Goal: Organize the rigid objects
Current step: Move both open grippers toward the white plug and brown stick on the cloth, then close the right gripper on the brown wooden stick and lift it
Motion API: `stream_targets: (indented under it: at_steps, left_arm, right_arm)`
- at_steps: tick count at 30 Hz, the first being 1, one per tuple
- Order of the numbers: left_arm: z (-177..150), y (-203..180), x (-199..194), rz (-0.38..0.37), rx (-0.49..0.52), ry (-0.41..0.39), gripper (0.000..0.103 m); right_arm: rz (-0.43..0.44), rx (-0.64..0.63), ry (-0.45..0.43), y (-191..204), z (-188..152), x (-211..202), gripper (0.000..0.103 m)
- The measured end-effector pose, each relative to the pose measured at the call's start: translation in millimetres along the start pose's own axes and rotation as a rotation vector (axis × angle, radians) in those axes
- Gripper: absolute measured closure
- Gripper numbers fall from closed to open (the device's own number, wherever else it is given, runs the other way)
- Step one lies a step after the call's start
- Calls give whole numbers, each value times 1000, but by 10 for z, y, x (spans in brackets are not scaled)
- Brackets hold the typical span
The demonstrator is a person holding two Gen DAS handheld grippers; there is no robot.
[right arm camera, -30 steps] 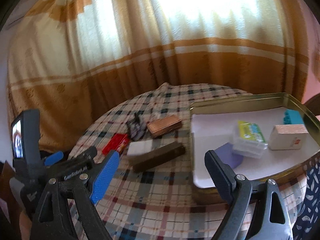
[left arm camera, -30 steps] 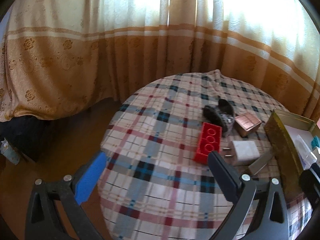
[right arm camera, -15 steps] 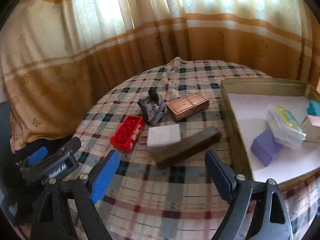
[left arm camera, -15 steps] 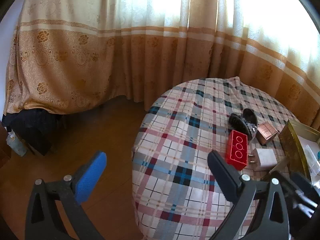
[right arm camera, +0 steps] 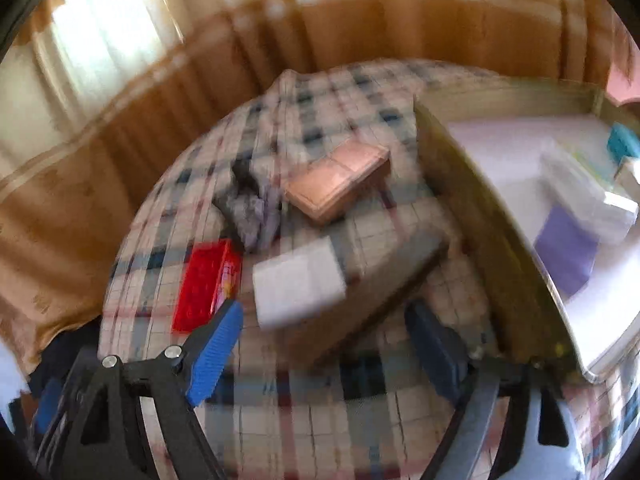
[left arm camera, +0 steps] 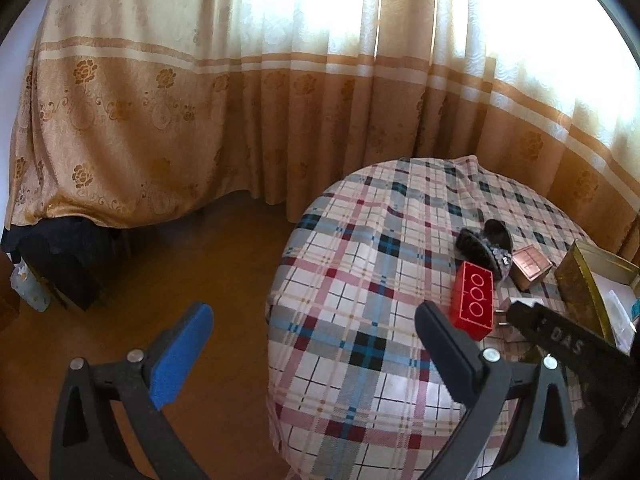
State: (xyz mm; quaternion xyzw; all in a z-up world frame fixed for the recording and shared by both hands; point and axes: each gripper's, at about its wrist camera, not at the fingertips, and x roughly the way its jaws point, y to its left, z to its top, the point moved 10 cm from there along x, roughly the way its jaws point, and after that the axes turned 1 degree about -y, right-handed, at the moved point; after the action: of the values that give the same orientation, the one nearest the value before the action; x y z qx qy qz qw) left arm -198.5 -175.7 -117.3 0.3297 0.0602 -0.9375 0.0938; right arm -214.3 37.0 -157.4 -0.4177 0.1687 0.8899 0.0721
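Observation:
On the round plaid table [left arm camera: 360,360] lie a red brick [left arm camera: 474,306], a dark hair clip [left arm camera: 484,246] and a copper-coloured box [left arm camera: 530,266]. My left gripper [left arm camera: 314,320] is open and holds nothing, off the table's left edge, above the floor. My right gripper [right arm camera: 324,316] is open just above a white plug block [right arm camera: 298,282] and a dark long bar [right arm camera: 380,280], touching neither. The right wrist view is blurred. The red brick [right arm camera: 204,286] lies left of the block. A gold tin tray [right arm camera: 480,184] stands to the right.
The tray holds a purple block [right arm camera: 566,248], a clear plastic box [right arm camera: 588,188] and a teal block [right arm camera: 620,140]. Tan curtains [left arm camera: 240,120] hang behind the table. Wooden floor [left arm camera: 180,260] and a dark bundle [left arm camera: 64,256] lie to the left.
My right gripper has dropped and closed in on the white plug block and dark bar, rolling as it went. My left gripper has drawn back leftward off the table's edge.

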Motion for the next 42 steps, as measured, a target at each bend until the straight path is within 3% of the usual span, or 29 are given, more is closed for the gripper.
stream_targets:
  at_steps: [3, 6, 16, 22, 28, 34, 37, 42]
  left_arm:
    - [23, 16, 0, 2, -1, -3, 1]
    - [22, 7, 7, 1, 4, 1, 1]
    - [22, -164, -19, -10, 63, 4, 1]
    - [-28, -302, 3, -28, 87, 24, 1]
    - [-39, -361, -10, -22, 114, 27, 1]
    - [-74, -389, -53, -59, 138, 23, 1]
    - [-99, -469, -84, -88, 169, 17, 1]
    - [-142, -585, -140, -119, 229, 8, 1]
  right_arm:
    - [34, -71, 19, 90, 15, -15, 18]
    - [65, -175, 34, 144, -39, -50, 35]
    - [291, -513, 165, 326, -471, -259, 36]
    - [355, -580, 165, 196, -617, -377, 35]
    - [395, -597, 141, 83, -721, -510, 35]
    - [485, -444, 141, -180, -745, -656, 35]
    - [464, -364, 116, -323, -697, -663, 35]
    - [418, -336, 99, -342, -615, -604, 47]
